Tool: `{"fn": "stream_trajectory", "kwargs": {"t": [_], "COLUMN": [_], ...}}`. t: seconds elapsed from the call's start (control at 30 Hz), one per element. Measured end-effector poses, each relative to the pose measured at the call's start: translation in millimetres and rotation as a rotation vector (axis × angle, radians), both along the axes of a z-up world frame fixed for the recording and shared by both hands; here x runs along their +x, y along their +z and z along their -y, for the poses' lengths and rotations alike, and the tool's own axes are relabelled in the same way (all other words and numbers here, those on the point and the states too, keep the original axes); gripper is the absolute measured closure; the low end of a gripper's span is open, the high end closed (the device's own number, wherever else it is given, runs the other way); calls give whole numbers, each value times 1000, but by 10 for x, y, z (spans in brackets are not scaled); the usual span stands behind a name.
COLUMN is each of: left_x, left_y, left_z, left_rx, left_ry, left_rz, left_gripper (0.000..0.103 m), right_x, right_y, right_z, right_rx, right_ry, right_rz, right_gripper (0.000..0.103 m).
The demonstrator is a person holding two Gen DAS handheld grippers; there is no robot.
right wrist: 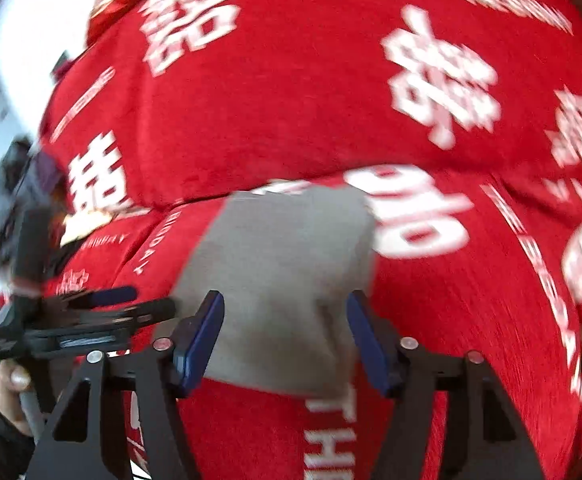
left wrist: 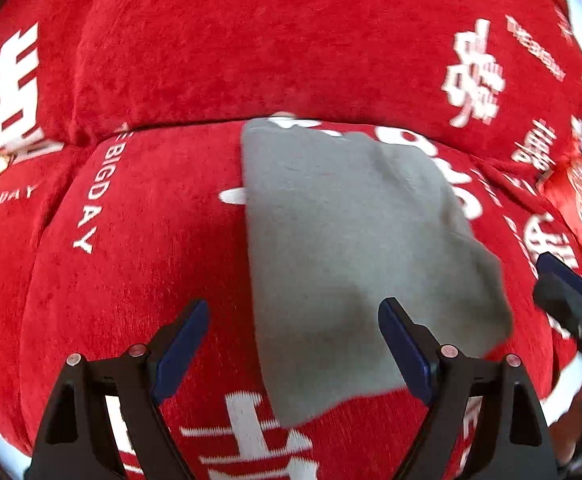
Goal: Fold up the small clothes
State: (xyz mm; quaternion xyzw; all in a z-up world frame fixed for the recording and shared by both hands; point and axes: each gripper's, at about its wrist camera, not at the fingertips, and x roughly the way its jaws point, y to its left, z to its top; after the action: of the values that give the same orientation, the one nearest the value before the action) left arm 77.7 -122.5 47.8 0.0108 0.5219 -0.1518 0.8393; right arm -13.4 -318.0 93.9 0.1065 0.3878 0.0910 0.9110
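Grey cloth (left wrist: 355, 248): in the left wrist view it lay flat and folded on the seat of a red sofa cover (left wrist: 151, 220) printed with white characters, its far edge at the crease below the backrest
Left tongs (left wrist: 293, 344): jaws spread wide and empty above the cloth's near left corner, one pad over red fabric, the other over the grey
Right tongs, same view (left wrist: 571, 296): blurred at the right edge, just beside the cloth; state could not be told there
Grey cloth, right wrist view (right wrist: 287, 280): same folded rectangle, blurred, on the red seat
Right tongs (right wrist: 285, 340): jaws apart over the cloth's near edge, pads not pressing it
Left tongs, same view (right wrist: 91, 312): at the left, held by a hand (right wrist: 11, 392)
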Motion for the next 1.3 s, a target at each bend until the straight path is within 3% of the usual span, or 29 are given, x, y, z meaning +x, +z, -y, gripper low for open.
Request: {"fn": "stream_trajectory", "kwargs": {"t": [0.13, 0.2, 0.23, 0.3, 0.4, 0.47, 0.5, 0.57, 0.7, 0.83, 0.93, 0.97, 1.0, 1.03, 1.07, 1.1, 1.17, 1.3], "left_x": [114, 110, 107, 89, 162, 271, 363, 547, 814, 942, 1031, 1058, 1077, 1092, 1094, 1086, 1021, 878], "left_y": [-282, -365, -391, -374, -288, -283, -313, -432, -620, -657, -697, -707, -700, -689, -671, -635, -533, -305], "left_z": [-47, -95, -98, -103, -103, -103, -92, -98, -141, -41, 95, 141, 175, 187, 173, 135, 99, 23], "left_rx": [-16, -73, -78, -78, -100, -110, -124, -183, -276, -309, -326, -314, -292, -275, -282, -301, -297, -282], "left_ry": [55, 60, 56, 39, 17, 3, -10, -36, -24, -46, -82, -78, -72, -72, -71, -68, -88, -101], "left_rz": [-90, -112, -122, -118, -109, -120, -146, -224, -306, -302, -306, -294, -272, -263, -263, -257, -227, -206], "left_gripper": [16, 13, 10, 10, 10, 10, 10, 10, 10, 10, 10, 12, 29, 42, 46, 55, 61, 65], "right_x": [324, 431, 459, 386, 304, 292, 301, 388, 722, 1019, 1187, 1230, 1264, 1297, 1316, 1321, 1262, 1124], "right_y": [-233, -462, -600, -647, -519, -390, -342, -336, -621, -960, -1018, -1034, -1038, -1039, -1030, -1006, -881, -582], "right_z": [-145, -3, 118, 319, 390, 445, 505, 655, 775, 685, 548, 517, 489, 440, 388, 331, 263, 63], "right_rx": [35, 64, 90, 193, 194, 161, 143, 167, 253, 319, 306, 296, 293, 290, 277, 260, 241, 211], "right_ry": [77, 41, 8, 3, 17, -13, -42, -66, -58, -12, 13, 11, 6, 15, 33, 50, 61, 57], "right_rz": [-81, -155, -191, -169, -164, -121, -100, -92, -224, -321, -289, -289, -282, -288, -301, -313, -283, -239], "right_gripper": [35, 37, 42, 44, 43, 25, 21, 21, 21, 21, 20, 20, 21, 31, 52, 58, 64, 66]}}
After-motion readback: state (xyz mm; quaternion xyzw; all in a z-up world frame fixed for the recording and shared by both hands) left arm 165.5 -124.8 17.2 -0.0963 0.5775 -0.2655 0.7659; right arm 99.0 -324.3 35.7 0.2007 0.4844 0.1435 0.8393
